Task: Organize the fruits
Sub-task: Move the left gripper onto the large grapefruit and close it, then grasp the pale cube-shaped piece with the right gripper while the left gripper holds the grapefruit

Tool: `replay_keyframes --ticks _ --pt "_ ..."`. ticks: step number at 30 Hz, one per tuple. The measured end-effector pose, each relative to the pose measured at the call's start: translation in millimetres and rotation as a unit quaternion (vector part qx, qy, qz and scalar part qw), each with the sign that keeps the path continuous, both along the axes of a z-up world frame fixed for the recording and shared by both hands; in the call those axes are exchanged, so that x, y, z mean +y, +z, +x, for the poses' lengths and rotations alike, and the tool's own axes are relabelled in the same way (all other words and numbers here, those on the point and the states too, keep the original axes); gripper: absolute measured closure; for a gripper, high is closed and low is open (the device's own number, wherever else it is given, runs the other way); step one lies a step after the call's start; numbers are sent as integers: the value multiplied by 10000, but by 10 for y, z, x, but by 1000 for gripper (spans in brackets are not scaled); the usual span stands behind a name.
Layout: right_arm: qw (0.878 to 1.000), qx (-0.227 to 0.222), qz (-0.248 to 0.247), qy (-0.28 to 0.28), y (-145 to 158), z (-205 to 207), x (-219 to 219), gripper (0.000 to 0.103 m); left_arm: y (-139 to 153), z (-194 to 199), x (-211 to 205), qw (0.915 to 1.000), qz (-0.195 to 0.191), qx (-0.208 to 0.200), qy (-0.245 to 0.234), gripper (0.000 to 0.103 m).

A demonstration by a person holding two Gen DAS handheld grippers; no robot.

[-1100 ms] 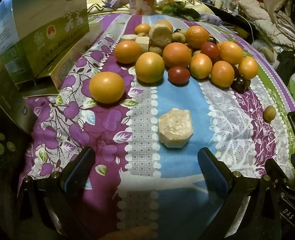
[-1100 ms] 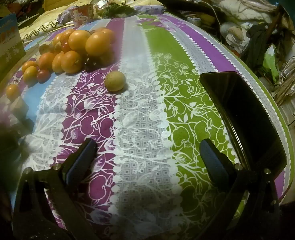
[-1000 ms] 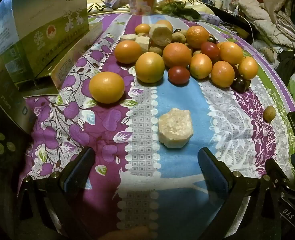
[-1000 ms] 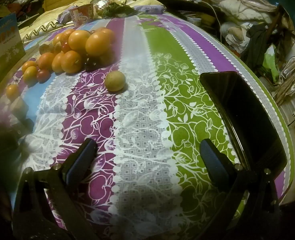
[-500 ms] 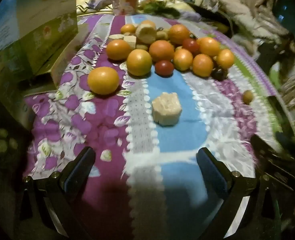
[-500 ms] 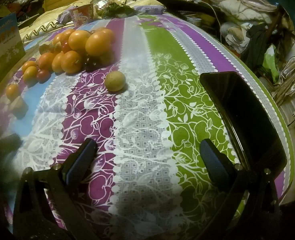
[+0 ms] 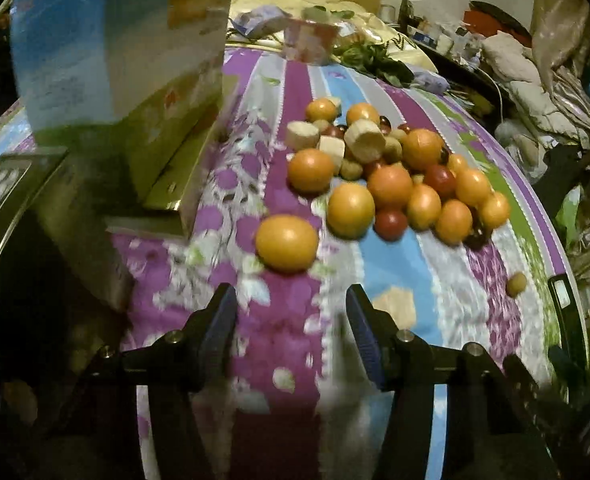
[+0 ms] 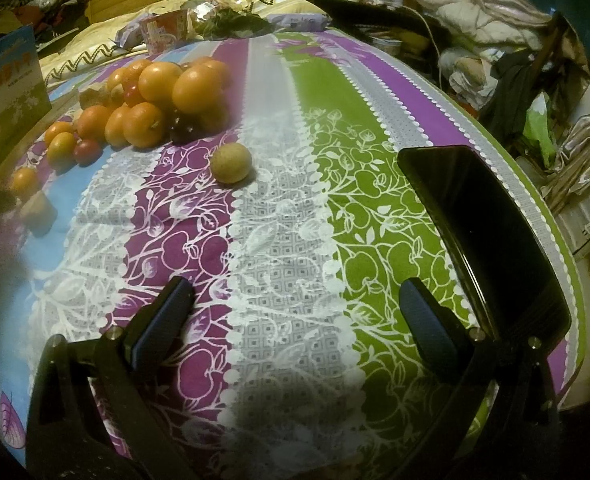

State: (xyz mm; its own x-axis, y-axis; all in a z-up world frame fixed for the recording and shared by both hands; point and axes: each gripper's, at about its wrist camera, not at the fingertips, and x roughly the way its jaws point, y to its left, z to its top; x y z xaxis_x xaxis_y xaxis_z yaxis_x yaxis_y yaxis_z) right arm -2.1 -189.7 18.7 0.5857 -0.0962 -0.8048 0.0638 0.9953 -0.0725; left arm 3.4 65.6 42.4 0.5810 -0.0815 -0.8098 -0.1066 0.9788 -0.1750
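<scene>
Barely started: mixed pile of oranges and red fruits [image 7: 391, 184] unsorted upper centre on striped floral table [image 8: 295, 264]. Left claw [image 7: 291, 330] part-open, empty; right claw [image 8: 295, 312] wide open, empty.

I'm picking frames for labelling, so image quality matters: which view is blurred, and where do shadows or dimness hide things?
Left wrist view: motion-smeared throughout, the lone orange and cardboard box soft-edged, lower left corner nearly black. Right wrist view: sharp on the small tan fruit and phone, but a dark blurred patch covers the left edge and a shadow falls between the open fingers.
</scene>
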Motion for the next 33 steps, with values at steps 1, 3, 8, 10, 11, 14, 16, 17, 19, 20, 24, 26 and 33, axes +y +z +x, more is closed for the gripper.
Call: replay_keyframes --ticks 1,3,8,10,11,14,16,17,19,20,24,26,33 --pt "10000 -1 -2 -1 0 2 -2 0 -15 65 -10 10000 27 34 -11 45" --pt "10000 -3 1 -1 -2 8 -12 0 -50 154 -25 9999 62 92 1 45" --pt "10000 -9 8 4 8 -16 15 0 -145 305 -38 9996 231 170 -30 45" --pt "10000 -12 8 5 4 -10 15 0 -185 372 -55 9993 318 208 -67 47" --pt "10000 -11 5 3 3 -7 15 0 -196 388 -63 9991 364 216 -75 50" --pt "10000 -5 25 15 11 -7 5 0 -217 408 -65 9987 441 214 -105 59" --pt "10000 -9 26 14 21 -15 14 0 -205 405 -76 9985 476 199 -163 60" --pt "10000 3 16 23 24 -14 18 0 -197 401 -82 9984 500 192 -188 61" --pt "10000 13 41 88 23 -29 19 0 -151 353 -91 9984 493 129 -226 61" --pt "9999 28 67 121 33 -46 21 1 -109 316 -92 9987 448 71 -246 61" --pt "9978 -34 521 397 150 -141 89 12 145 61 -154 9978 481 -240 -399 61" --pt "9955 -172 687 629 243 -193 201 16 252 -74 -174 9971 526 -335 -447 61" --pt "9767 -260 895 1931 317 -87 849 37 353 -304 -82 9982 321 -320 -393 61"
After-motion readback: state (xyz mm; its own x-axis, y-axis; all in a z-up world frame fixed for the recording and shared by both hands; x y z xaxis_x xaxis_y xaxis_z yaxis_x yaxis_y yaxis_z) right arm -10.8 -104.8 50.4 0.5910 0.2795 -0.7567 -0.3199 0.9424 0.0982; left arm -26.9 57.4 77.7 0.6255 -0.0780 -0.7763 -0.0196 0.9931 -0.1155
